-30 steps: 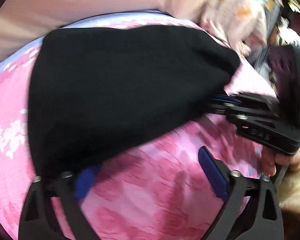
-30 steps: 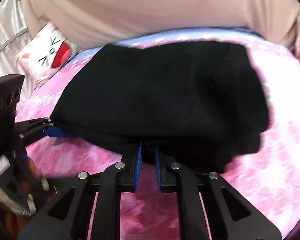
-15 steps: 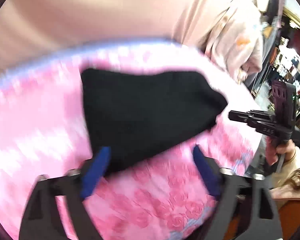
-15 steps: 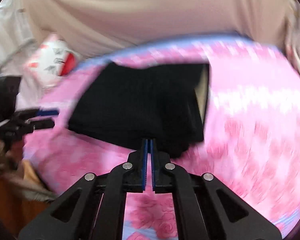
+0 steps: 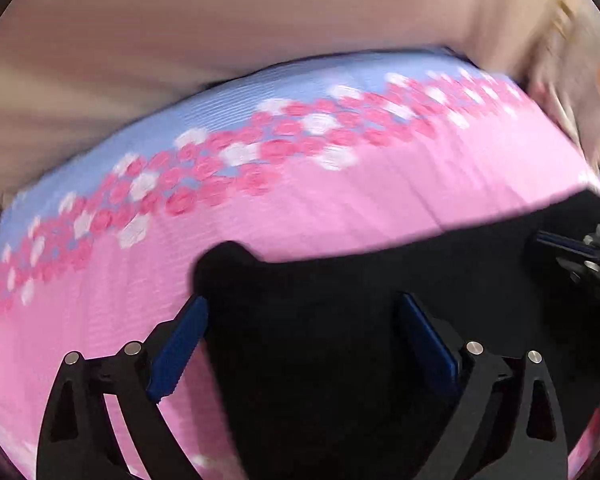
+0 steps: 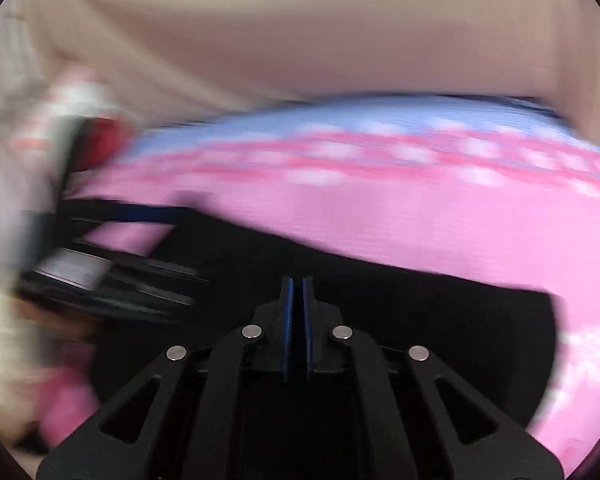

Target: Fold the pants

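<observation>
A wide bed covered in a pink cloth printed with darker pink and white flowers and a pale blue band along its far side (image 5: 380, 200) fills most of both views, with a plain beige wall (image 5: 260, 20) rising just behind that far edge. On the near part of the bed lies the black cloth bundle of folded pants (image 5: 340, 340), already compact, its far border running roughly straight across the pink cover and one rounded corner poking out at its left end.

The folding itself looks all but done; the step in hand seems to be a last check or tidy of the bundle. The left tongs (image 5: 300, 340) stand wide apart, having just been opening, and straddle the bundle's left end with nothing pressed by the blue pads. The right tongs (image 6: 298, 320) have just closed and are together over the black cloth; whether any fabric is nipped between them I cannot tell, as blur hides the tips.

A next move would call for either lifting both clear or pinching the protruding corner to square it.

For room: open pink cover stretches beyond the bundle towards the blue band, and to the right. The left side is tighter, where a blurred red and white cushion (image 6: 80, 120) sits beside the bed.
</observation>
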Demonstrator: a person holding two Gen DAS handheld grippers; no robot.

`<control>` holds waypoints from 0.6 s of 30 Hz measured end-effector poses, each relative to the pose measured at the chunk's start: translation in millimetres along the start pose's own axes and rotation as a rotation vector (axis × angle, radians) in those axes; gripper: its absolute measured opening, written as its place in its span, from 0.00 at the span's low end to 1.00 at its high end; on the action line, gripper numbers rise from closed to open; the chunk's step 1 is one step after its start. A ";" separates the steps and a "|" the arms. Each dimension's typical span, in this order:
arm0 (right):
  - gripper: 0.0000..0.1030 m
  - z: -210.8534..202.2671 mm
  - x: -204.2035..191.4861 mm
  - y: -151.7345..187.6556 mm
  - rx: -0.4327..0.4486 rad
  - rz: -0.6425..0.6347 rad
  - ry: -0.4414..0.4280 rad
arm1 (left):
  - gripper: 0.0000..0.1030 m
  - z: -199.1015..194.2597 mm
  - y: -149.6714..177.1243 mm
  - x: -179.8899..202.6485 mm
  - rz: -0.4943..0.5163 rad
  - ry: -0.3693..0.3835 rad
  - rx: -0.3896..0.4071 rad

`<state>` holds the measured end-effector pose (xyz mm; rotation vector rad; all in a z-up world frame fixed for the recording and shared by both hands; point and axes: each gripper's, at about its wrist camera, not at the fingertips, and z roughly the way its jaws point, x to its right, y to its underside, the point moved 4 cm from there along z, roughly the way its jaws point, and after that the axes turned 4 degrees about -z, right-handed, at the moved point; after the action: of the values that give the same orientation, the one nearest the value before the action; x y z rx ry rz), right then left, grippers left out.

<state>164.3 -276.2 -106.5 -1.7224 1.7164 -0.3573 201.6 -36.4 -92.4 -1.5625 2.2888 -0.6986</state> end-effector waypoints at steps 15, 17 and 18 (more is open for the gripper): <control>0.07 -40.6 -10.0 -15.7 0.076 0.007 0.061 | 0.93 2.3 5.2 -4.8 -0.009 -0.029 0.017; 0.07 -34.5 -15.0 -9.8 0.052 -0.057 0.105 | 0.93 2.0 5.3 -3.9 -0.008 -0.037 0.020; 0.07 -21.8 -4.6 -5.5 0.018 -0.060 0.173 | 0.93 1.4 5.4 -3.1 -0.006 -0.044 0.023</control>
<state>154.6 -277.9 -85.8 -1.7774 1.7790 -0.5618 199.2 -32.2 -96.6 -1.5593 2.2384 -0.6828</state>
